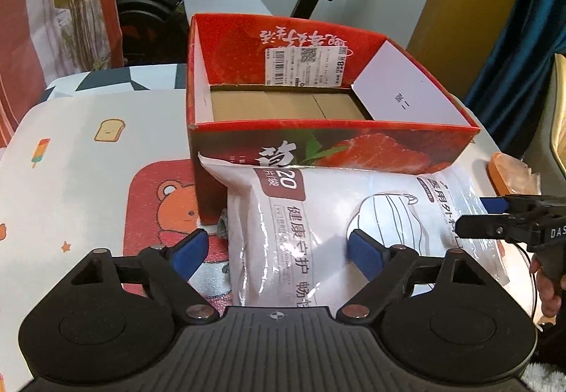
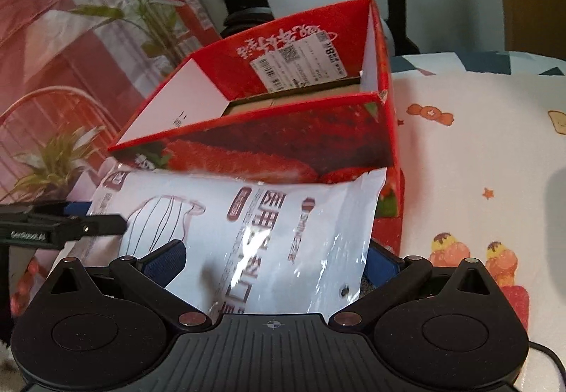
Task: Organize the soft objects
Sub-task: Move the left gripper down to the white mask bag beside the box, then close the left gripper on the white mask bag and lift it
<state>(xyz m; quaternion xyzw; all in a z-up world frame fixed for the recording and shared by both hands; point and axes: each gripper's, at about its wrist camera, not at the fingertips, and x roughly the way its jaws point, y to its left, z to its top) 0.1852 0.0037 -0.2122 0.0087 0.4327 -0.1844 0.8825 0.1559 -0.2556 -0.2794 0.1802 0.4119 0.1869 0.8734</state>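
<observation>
**A:** Left wrist view first. The left tongs (image 1: 279,248) are spread wide over the white crinkly plastic pack of face masks (image 1: 353,236). One blue pad (image 1: 366,255) sits on top of the pack, the other is off its left edge over the cartoon-print cloth on the worktop (image 1: 70,151), and neither is pinching anything. The pack lies flat, its far edge tucked against the front wall of the open red strawberry-print cardboard box (image 1: 332,140). The box is bare inside, just brown cardboard floor. The right tongs (image 1: 474,215) come in from the right edge, low over the pack's right end.

**B:** So what's the clean way to grab it?

**A:** I'd bite near the left edge with one pad on each side of the film — the stuff is slick and baggy, so a shallow pinch on loose film will probably slide off.

**B:** And the right wrist view?

**A:** Same pack (image 2: 247,232), now running between the right tongs (image 2: 276,263). Both pads are apart; one pad (image 2: 166,264) rests on the plastic, the other peeks out past the pack's edge. I can't see any pressing, so I'd call them not clamped. The left tongs (image 2: 106,220) poke in from the left.

**B:** Lift together?

**A:** Yeah — both ends level, and high enough to clear the box's front wall (image 2: 269,144).
</observation>
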